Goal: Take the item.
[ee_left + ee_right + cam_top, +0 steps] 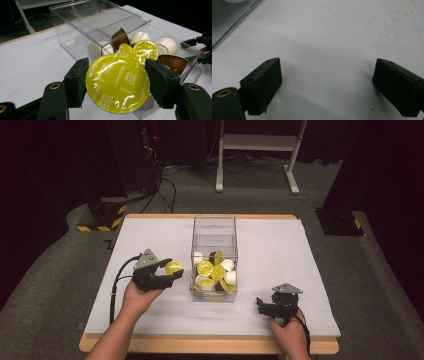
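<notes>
Right hand-held gripper sat at 5 o'clock on the white counter, jaws wide apart. Left hand-held gripper was clamped on a yellow capsule, the clear box of capsules just beside it at 3 o'clock.

Glossy foil capsule lid, clear-plastic box

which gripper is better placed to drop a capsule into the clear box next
Left. The left gripper already clamps a yellow capsule right beside the clear box. The right gripper is open, with nothing between its jaws, low over the table.
</notes>
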Tool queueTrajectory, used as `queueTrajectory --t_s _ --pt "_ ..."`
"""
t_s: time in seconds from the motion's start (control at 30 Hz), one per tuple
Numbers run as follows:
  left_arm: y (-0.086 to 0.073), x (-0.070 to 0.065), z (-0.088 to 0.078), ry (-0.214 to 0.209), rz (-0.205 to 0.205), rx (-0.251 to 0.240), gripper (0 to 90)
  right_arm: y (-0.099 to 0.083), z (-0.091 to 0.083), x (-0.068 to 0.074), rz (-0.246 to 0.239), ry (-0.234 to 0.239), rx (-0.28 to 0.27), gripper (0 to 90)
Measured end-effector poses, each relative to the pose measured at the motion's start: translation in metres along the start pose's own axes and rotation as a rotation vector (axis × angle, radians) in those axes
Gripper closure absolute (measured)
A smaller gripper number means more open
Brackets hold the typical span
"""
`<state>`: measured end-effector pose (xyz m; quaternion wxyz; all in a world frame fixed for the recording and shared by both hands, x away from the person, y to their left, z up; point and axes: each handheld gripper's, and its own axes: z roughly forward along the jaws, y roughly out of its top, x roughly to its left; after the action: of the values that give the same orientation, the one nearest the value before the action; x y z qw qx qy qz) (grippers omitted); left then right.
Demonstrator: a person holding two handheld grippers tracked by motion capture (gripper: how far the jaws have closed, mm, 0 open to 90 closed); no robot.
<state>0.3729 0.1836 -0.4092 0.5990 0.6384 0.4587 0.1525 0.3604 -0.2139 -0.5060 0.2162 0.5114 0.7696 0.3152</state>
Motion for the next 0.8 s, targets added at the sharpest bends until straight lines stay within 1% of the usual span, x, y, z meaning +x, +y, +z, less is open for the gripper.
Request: queueTrajectory --t_s 0.03,0.1,0.13,0.27,0.3,0.33,0.4,0.5,0.57,0.73,0.8 --pt "-0.001 0.001 0.0 0.0 -0.01 -0.004 37.9 0.0 0.0 0.0 0.0 0.0 0.0 8.8" --pt "-0.002 0.003 -0.001 0.007 0.0 0.005 37.9 0.0 0.0 0.0 0.0 0.0 0.0 8.8" --pt "-0.003 0.004 -0.001 0.01 -0.011 0.0 37.9 0.0 0.0 0.0 0.0 0.0 0.0 8.8" --pt "-0.008 0.01 -0.001 0.025 -0.009 0.011 37.9 0.0 0.0 0.0 0.0 0.0 0.0 8.8" --pt "-0.009 0.012 -0.001 0.029 -0.003 0.018 37.9 0.0 0.0 0.0 0.0 0.0 0.0 8.8" --pt "-0.01 0.012 0.0 0.034 -0.019 0.01 37.9 0.0 0.0 0.0 0.0 0.0 0.0 8.8" --pt "-0.013 0.017 0.0 0.042 -0.008 0.02 37.9 0.0 0.0 0.0 0.0 0.0 0.0 8.8" --pt "-0.016 0.021 0.001 0.055 -0.02 0.021 37.9 0.0 0.0 0.0 0.0 0.0 0.0 8.8" --pt "-0.018 0.025 0.001 0.07 -0.003 0.031 37.9 0.0 0.0 0.0 0.0 0.0 0.0 8.8" --pt "-0.019 0.034 0.002 0.093 -0.016 0.026 37.9 0.0 0.0 0.0 0.0 0.001 0.0 8.8" --pt "-0.019 0.038 0.003 0.104 -0.008 0.027 37.9 0.0 0.0 0.0 0.0 0.0 0.0 8.8"
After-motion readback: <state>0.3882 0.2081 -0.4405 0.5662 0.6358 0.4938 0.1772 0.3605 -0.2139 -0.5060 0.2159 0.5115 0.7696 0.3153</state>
